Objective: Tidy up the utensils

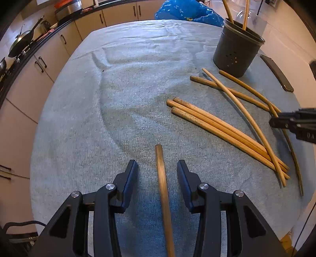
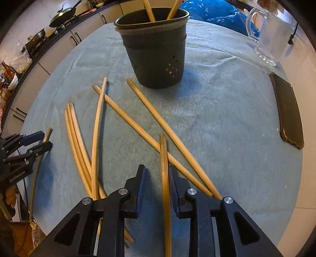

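Several wooden chopsticks (image 1: 221,126) lie scattered on a grey-blue towel (image 1: 122,83). A dark grey utensil holder (image 1: 238,49) stands at the far right with two chopsticks in it; it also shows in the right wrist view (image 2: 156,49). My left gripper (image 1: 157,168) is open, with one dark chopstick (image 1: 162,181) lying between its fingers. My right gripper (image 2: 157,172) is open around another chopstick (image 2: 165,178), its jaws close on either side. The right gripper shows at the right edge of the left wrist view (image 1: 296,122). The left gripper shows at the left of the right wrist view (image 2: 37,141).
A black phone (image 2: 288,112) lies on the towel at the right. A clear glass pitcher (image 2: 270,35) stands at the far right. A blue plastic bag (image 1: 187,11) lies behind the table. Kitchen cabinets and a stove with pans (image 1: 21,41) run along the left.
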Demonstrator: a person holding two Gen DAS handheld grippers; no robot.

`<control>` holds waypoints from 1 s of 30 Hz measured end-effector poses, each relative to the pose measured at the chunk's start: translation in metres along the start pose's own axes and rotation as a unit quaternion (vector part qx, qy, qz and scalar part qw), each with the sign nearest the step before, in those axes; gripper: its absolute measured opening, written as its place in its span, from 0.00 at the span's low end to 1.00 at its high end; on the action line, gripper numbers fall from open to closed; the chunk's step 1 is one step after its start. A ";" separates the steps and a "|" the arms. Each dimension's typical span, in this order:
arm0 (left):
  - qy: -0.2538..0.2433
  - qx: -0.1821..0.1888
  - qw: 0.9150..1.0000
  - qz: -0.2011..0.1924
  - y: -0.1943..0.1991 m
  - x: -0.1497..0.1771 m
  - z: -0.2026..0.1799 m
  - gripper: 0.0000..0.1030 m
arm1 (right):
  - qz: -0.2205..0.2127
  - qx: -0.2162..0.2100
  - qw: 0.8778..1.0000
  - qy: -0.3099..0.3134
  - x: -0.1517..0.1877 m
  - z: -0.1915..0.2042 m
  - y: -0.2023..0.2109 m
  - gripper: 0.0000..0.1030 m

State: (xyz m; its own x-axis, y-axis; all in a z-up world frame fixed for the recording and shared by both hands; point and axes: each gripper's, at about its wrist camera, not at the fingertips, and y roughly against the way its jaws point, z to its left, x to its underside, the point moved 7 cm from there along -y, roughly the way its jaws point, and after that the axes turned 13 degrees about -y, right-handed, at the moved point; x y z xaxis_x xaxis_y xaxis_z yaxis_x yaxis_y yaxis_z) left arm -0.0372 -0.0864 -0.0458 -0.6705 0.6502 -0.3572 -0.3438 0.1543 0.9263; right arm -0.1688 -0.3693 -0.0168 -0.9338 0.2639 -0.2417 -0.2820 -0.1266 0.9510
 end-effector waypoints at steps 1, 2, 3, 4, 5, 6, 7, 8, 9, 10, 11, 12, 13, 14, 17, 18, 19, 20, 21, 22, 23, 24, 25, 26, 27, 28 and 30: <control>-0.004 -0.001 1.000 -0.002 0.000 0.000 0.000 0.40 | 0.002 0.007 1.000 0.004 -0.002 0.003 -0.001 0.25; -0.007 -0.001 1.000 -0.004 -0.001 -0.001 0.000 0.39 | 0.001 0.012 1.000 0.009 -0.001 0.004 -0.001 0.25; -0.012 0.003 1.000 -0.009 0.000 -0.001 -0.001 0.32 | -0.001 0.019 1.000 0.016 -0.001 0.007 -0.002 0.25; -0.018 0.005 1.000 -0.016 0.001 -0.001 -0.005 0.07 | -0.005 0.026 0.999 0.025 0.000 0.010 -0.002 0.21; -0.020 0.001 1.000 -0.020 0.001 -0.001 -0.005 0.06 | -0.010 0.028 0.999 0.030 0.004 0.015 0.000 0.16; -0.011 -0.002 1.000 -0.026 0.003 0.000 -0.004 0.06 | -0.017 0.027 0.999 0.031 0.006 0.016 0.001 0.09; -0.007 -0.002 0.999 -0.033 0.004 0.001 -0.005 0.06 | -0.021 0.023 0.999 0.028 0.007 0.016 0.002 0.08; -0.004 -0.002 0.999 -0.041 0.006 0.003 -0.005 0.06 | -0.024 0.011 0.999 0.021 0.009 0.016 0.005 0.07; 0.001 0.000 0.999 -0.051 0.009 0.004 -0.005 0.06 | -0.034 -0.008 0.999 0.011 0.011 0.016 0.009 0.07; 0.005 0.004 0.998 -0.059 0.013 0.006 -0.006 0.06 | -0.043 -0.013 0.999 0.007 0.013 0.015 0.013 0.07; 0.008 0.007 0.998 -0.068 0.016 0.006 -0.008 0.06 | -0.053 -0.019 0.998 0.001 0.015 0.012 0.018 0.07; 0.012 0.010 0.997 -0.082 0.025 0.007 -0.009 0.06 | -0.062 -0.030 0.998 -0.007 0.016 0.010 0.024 0.07; 0.014 0.011 0.996 -0.092 0.031 0.008 -0.009 0.06 | -0.074 -0.042 0.996 -0.012 0.018 0.009 0.030 0.07; 0.015 0.010 0.995 -0.102 0.038 0.009 -0.009 0.06 | -0.084 -0.046 0.995 -0.014 0.019 0.010 0.034 0.07; 0.028 0.006 0.991 -0.134 0.060 0.009 -0.007 0.06 | -0.120 -0.061 0.991 -0.020 0.025 0.009 0.054 0.07; 0.034 0.007 0.989 -0.142 0.065 0.008 -0.006 0.06 | -0.131 -0.065 0.989 -0.021 0.027 0.008 0.061 0.07; 0.042 0.010 0.987 -0.153 0.073 0.008 -0.005 0.06 | -0.139 -0.069 0.988 -0.022 0.028 0.008 0.065 0.07; 0.048 0.012 0.986 -0.161 0.079 0.008 -0.005 0.06 | -0.147 -0.074 0.986 -0.024 0.026 0.006 0.068 0.07; 0.057 0.015 0.983 -0.174 0.088 0.008 -0.005 0.06 | -0.155 -0.083 0.984 -0.027 0.026 0.006 0.073 0.07; 0.061 0.016 0.981 -0.181 0.092 0.007 -0.008 0.06 | -0.163 -0.088 0.982 -0.029 0.026 0.006 0.078 0.07; 0.065 0.017 0.979 -0.193 0.100 0.006 -0.009 0.06 | -0.170 -0.091 0.981 -0.029 0.027 0.006 0.081 0.07; 0.069 0.016 0.977 -0.204 0.107 0.004 -0.009 0.06 | -0.179 -0.093 0.979 -0.029 0.027 0.007 0.086 0.07; 0.071 0.015 0.975 -0.212 0.113 0.002 -0.012 0.06 | -0.188 -0.097 0.977 -0.030 0.028 0.009 0.091 0.07; 0.073 0.015 0.972 -0.222 0.119 0.000 -0.013 0.06 | -0.194 -0.100 0.975 -0.031 0.029 0.011 0.094 0.07; 0.075 0.017 0.970 -0.233 0.127 -0.002 -0.015 0.06 | -0.201 -0.105 0.973 -0.032 0.029 0.011 0.100 0.07; 0.076 0.019 0.967 -0.241 0.132 -0.003 -0.016 0.06 | -0.211 -0.111 0.971 -0.034 0.029 0.012 0.107 0.07; 0.080 0.023 0.962 -0.260 0.144 -0.007 -0.019 0.06 | -0.227 -0.118 0.966 -0.037 0.027 0.012 0.118 0.07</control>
State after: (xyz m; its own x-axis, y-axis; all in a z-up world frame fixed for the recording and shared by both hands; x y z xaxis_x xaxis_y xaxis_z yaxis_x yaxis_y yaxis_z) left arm -0.0942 -0.0833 0.0875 -0.5106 0.3538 -0.7837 -0.6323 0.4631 0.6210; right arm -0.2246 -0.3654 0.0911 -0.6867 0.4095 -0.6006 -0.7090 -0.1946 0.6778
